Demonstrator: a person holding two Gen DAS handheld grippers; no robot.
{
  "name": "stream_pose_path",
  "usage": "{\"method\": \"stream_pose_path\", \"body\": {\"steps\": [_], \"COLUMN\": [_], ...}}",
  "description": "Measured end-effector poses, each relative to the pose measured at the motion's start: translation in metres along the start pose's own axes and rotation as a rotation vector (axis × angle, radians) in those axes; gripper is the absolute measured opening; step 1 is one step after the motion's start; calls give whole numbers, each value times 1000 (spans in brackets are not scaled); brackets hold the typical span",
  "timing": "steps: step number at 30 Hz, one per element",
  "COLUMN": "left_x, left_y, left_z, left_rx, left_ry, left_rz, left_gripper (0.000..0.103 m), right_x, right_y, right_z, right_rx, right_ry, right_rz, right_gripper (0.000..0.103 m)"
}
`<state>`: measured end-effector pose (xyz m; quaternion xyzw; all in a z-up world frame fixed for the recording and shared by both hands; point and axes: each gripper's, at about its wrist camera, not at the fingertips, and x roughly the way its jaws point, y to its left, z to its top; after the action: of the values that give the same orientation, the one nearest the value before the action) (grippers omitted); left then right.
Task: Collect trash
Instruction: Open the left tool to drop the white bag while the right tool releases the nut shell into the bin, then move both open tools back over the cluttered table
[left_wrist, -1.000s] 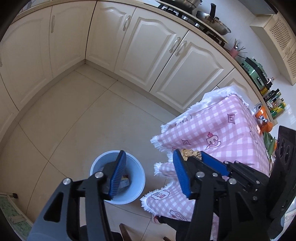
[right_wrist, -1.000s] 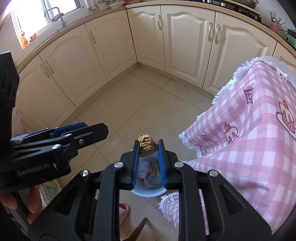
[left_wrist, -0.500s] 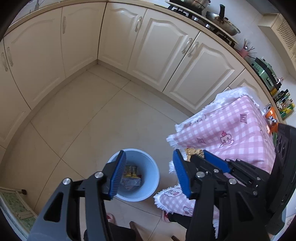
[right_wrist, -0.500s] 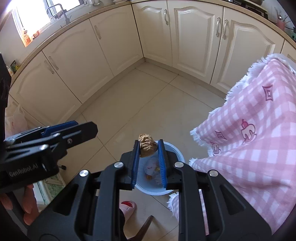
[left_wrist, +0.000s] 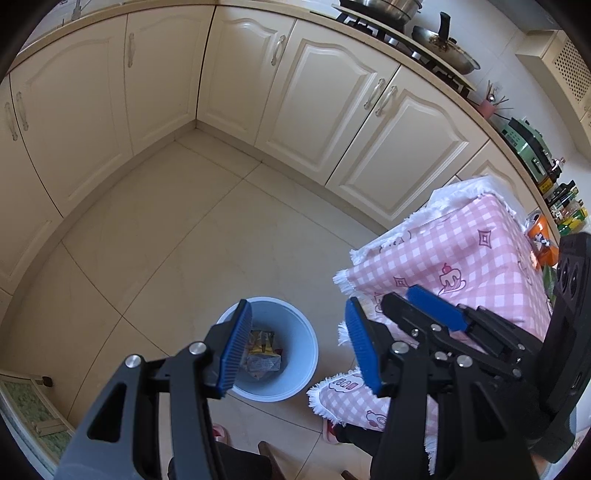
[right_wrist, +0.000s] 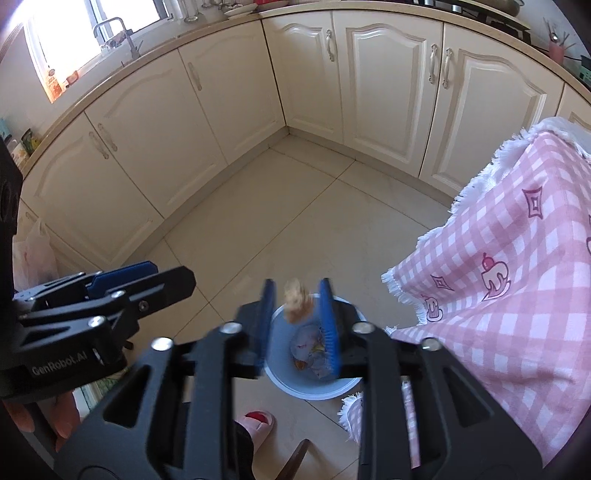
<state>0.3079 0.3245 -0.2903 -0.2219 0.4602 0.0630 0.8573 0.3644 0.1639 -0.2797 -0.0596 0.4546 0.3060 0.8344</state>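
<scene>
Right gripper (right_wrist: 297, 314) jaws have just been opening, pads clear of scrap (right_wrist: 296, 300) between them, bin (right_wrist: 314, 387) straight below. Risk: scrap bounces off rim. Left gripper (left_wrist: 295, 347) half open, empty.

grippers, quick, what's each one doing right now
Left gripper: open, empty.
Right gripper: jaws have just been opening; crumpled brown scrap loose between them, above the pale blue plastic bin.
</scene>
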Motion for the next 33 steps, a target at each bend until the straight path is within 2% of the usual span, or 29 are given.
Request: {"method": "stream_pose_path", "body": {"steps": [13,18,22,26,29,33], "left_x": [-33,-57,-77,-92,-95,-86], "left_y": [-16,-37,-68,-111,-149,-207], "left_z": [3,3,3,4,3,0], "left_rx": [34,69,123,189,246,343], "left_ry": [-60,-107,-145,-173,-170,-148], "left_rz": [-13,-36,-71,-139,-189,-214], "left_gripper": [52,52,52,56,56,56], "right_x": [-33,-71,-114,-154,-186,-216], "right_y": [-4,-11,-25,-48,-78,-128], "right_z": [2,4,4,-2,-12,-31], "right_rx": [1,10,18,37,64,127], "right_ry": [-75,-156,-243,-311,-356,-377], "right_rz": [-26,-42,-70,-115,-169,-270], "right_gripper": [43,45,47,49,51,52]}}
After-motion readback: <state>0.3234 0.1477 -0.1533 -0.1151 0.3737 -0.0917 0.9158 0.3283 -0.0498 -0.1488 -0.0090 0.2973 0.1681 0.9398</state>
